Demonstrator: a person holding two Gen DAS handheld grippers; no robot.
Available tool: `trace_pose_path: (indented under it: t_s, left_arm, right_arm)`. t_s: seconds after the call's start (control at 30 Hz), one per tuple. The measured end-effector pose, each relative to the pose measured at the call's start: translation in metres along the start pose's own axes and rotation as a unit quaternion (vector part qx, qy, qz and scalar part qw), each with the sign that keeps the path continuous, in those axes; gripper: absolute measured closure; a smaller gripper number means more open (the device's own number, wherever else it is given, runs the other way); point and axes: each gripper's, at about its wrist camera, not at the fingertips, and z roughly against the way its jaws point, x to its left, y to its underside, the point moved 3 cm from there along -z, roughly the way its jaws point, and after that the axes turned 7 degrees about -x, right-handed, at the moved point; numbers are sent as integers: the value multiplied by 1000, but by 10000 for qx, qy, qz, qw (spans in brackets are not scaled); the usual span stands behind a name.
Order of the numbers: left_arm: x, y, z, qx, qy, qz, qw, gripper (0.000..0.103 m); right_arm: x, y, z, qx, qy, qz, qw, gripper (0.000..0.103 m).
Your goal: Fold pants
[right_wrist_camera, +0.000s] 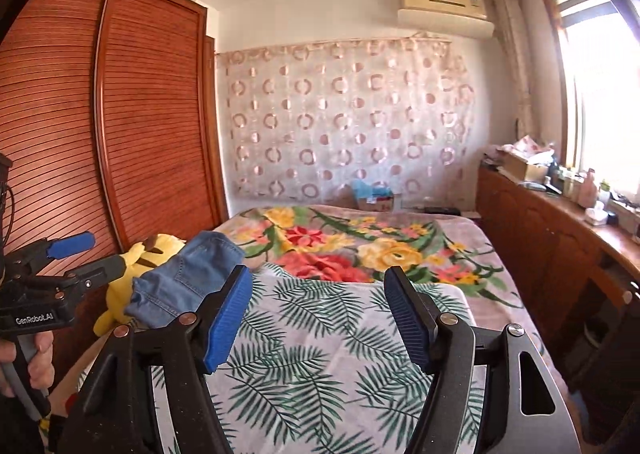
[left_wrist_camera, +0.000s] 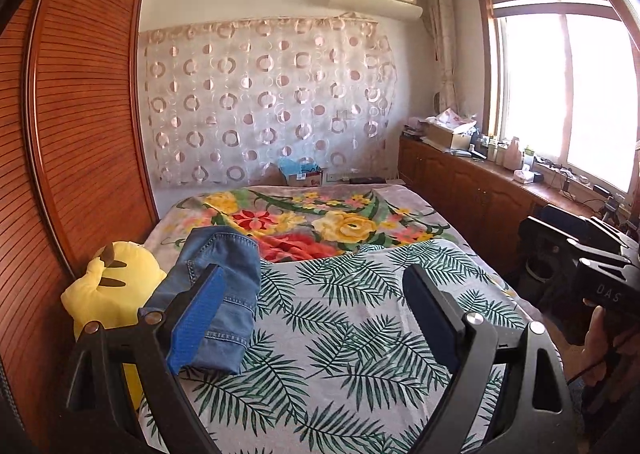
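The jeans [left_wrist_camera: 216, 294] lie folded at the bed's [left_wrist_camera: 340, 334] left edge, against the plush [left_wrist_camera: 108, 286]. Left gripper [left_wrist_camera: 316, 306] and right gripper [right_wrist_camera: 320, 314] both gape wide, empty. A careless nudge could tip the bundle off.

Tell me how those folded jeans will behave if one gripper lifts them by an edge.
The folded jeans are soft denim in stacked layers, so they will probably droop and come unfolded. They look thick, so likely fairly heavy for their size. Resting on the leaf-print blanket beside the yellow plush, they should drag rather than slide.
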Motion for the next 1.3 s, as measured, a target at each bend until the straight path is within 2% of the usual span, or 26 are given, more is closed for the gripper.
trace_pose_path:
  t_s: [0.4, 1.3]
  left_arm:
    - [-14, 3, 12, -51, -4, -10, 10000, 13]
    - [-12, 2, 18, -81, 1, 6, 10000, 13]
  right_arm:
    - [23, 3, 6, -45, 210, -123, 9997, 32]
    - [17, 13, 9, -76, 241, -119, 9996, 32]
